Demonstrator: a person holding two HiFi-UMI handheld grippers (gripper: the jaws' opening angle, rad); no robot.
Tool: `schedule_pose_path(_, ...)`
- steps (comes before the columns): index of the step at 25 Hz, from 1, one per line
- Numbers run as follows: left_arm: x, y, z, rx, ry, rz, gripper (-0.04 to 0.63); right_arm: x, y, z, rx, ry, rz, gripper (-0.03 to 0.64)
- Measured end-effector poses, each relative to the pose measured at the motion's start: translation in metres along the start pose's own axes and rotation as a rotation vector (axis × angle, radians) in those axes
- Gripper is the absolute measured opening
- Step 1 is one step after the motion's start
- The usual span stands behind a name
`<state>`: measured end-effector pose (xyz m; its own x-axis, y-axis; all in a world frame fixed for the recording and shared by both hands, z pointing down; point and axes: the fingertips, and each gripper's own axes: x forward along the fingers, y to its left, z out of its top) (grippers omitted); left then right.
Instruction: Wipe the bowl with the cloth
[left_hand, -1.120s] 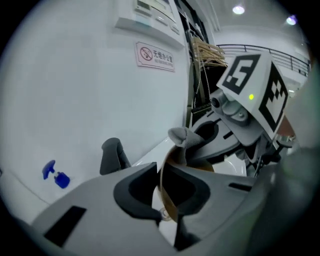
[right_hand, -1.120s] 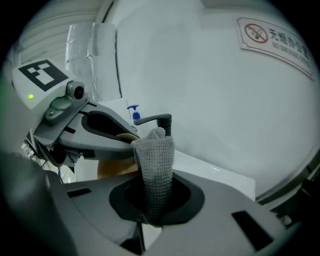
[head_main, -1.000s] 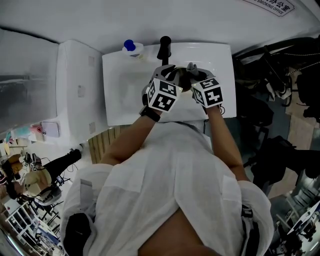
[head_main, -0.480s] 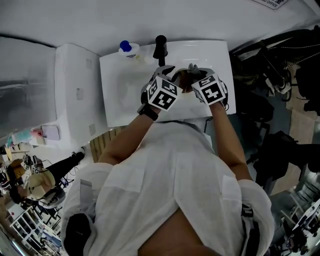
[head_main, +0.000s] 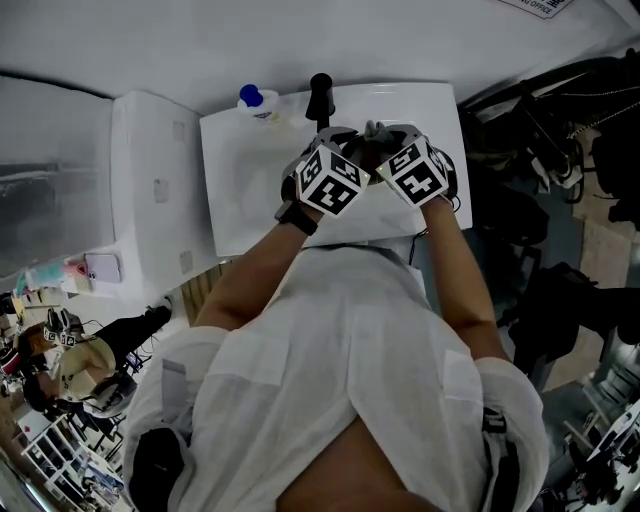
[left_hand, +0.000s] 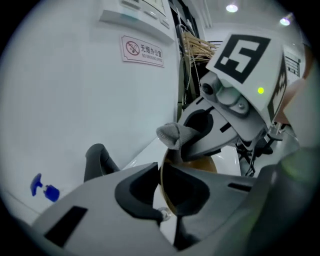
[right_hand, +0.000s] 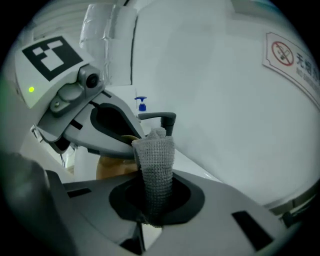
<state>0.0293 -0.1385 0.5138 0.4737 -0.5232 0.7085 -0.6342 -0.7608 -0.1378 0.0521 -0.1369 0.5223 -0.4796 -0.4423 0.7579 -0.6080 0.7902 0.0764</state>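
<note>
I am over a white sink (head_main: 240, 170). My left gripper (left_hand: 162, 172) has the thin rim of a brown bowl (left_hand: 202, 164) between its jaws, which are closing on it. My right gripper (right_hand: 155, 200) is shut on a grey knitted cloth (right_hand: 156, 165), whose free end stands up past the fingertips. In the left gripper view the cloth (left_hand: 172, 134) touches the bowl's upper rim. From the head, the left gripper (head_main: 348, 150) and right gripper (head_main: 378, 138) meet tip to tip and hide the bowl.
A black faucet (head_main: 320, 92) rises at the sink's back edge, just beyond the grippers. A soap bottle with a blue pump (head_main: 252, 97) stands left of it. A white cabinet (head_main: 150, 190) adjoins the sink's left side. Dark clutter (head_main: 540, 150) fills the right.
The two grippers have drawn closer together over the sink, and their marker cubes now cover the bowl that showed between them.
</note>
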Motion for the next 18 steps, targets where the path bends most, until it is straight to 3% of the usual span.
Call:
schedule_pose_path(4,-0.002,0.008,0.002,-0.109,-0.056,0.046,0.032,0.0,-0.008,-0.003,0.194,-0.09,-0.006,0.044)
schedule_pose_path(8,-0.004,0.017,0.003,-0.223,-0.111,0.085,0.032,-0.001,-0.016,-0.014,0.462,-0.198,-0.005,0.044)
schedule_pose_path(13,-0.006,0.023,0.004,-0.348,-0.156,0.106,0.041,-0.001,-0.014,-0.023,0.747,-0.302,0.042,0.044)
schedule_pose_path(15,-0.004,0.021,0.001,-0.347,-0.137,0.087,0.041,0.0,-0.012,-0.028,0.787,-0.299,0.049,0.044)
schedule_pose_path(18,0.003,0.012,-0.008,-0.261,-0.061,0.026,0.03,0.002,-0.011,-0.036,0.7,-0.228,0.033,0.044)
